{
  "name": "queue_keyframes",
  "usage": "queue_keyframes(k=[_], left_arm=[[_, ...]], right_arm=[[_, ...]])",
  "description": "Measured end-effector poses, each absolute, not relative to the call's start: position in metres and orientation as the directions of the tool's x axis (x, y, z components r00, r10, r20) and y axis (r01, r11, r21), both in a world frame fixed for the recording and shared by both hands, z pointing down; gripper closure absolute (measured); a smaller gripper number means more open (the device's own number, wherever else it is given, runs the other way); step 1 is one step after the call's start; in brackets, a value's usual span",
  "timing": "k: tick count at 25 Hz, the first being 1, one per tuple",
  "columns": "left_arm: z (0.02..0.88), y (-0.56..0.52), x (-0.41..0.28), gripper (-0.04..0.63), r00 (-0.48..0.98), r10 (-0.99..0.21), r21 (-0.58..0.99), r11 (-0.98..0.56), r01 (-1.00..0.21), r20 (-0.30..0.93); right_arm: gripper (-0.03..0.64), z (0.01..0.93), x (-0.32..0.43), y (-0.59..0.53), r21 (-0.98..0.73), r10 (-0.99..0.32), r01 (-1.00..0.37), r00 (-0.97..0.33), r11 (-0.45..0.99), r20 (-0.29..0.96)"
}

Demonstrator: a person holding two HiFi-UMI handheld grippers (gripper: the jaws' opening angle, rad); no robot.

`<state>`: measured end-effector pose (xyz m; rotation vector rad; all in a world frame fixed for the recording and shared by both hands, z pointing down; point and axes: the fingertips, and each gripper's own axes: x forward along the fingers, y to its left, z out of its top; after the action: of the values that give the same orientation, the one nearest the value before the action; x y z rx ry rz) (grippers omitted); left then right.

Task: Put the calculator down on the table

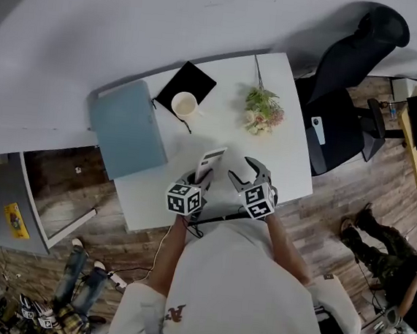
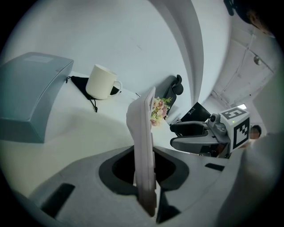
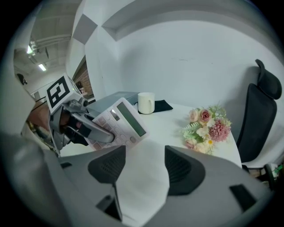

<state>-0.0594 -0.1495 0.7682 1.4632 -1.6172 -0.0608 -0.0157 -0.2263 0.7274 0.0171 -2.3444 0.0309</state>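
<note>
Holds both grippers side by side just below centre in the head view, forearms reaching toward 12 o'clock. Clamps the left gripper (image 1: 198, 178) tight on the calculator (image 1: 212, 159). Carries the right gripper (image 1: 239, 167) with jaws wide and empty, seemingly angled toward 11 o'clock.

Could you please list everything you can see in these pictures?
table: one, white, centre
case: one, grey-blue, table's left end
pouch: one, black, table's far side
mug: one, cream, by the pouch's near corner
flowers: one bunch, pink and green, table's far right
chair: one, black, right of the table
calculator: one, white, upright in the left gripper
bystanders: two, legs only, on the floor left and right
left gripper: one, grey, shut on the calculator
right gripper: one, grey, open, empty
</note>
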Motion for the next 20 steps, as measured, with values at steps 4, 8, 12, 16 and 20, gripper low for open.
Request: queue_keyframes(k=[4,8,12,16,20], left_arm=[[0.772,-0.149,-0.062,0.522,0.138,-0.812,0.611,0.302,-0.732,0.568],[0.776,-0.148,-0.063,0.518,0.141,-0.816,0.637,0.317,-0.703,0.561],[0.781,-0.145,-0.062,0.51,0.147,-0.811,0.648,0.329,-0.687,0.567],[0.785,-0.144,-0.059,0.5,0.151,-0.807,0.655,0.336,-0.677,0.571],[0.787,-0.143,-0.06,0.498,0.147,-0.809,0.656,0.339,-0.674,0.569]], right_arm=[[0.337,0.73,-0.018,-0.222,-0.021,0.01,-0.008,-0.692,1.0,0.722],[0.339,0.731,-0.02,-0.221,-0.021,0.013,-0.002,-0.694,1.0,0.72],[0.339,0.731,-0.022,-0.218,-0.02,0.017,0.004,-0.695,1.0,0.719],[0.339,0.733,-0.021,-0.215,-0.017,0.018,0.007,-0.683,1.0,0.73],[0.339,0.731,-0.025,-0.21,-0.02,0.02,0.008,-0.694,1.0,0.719]])
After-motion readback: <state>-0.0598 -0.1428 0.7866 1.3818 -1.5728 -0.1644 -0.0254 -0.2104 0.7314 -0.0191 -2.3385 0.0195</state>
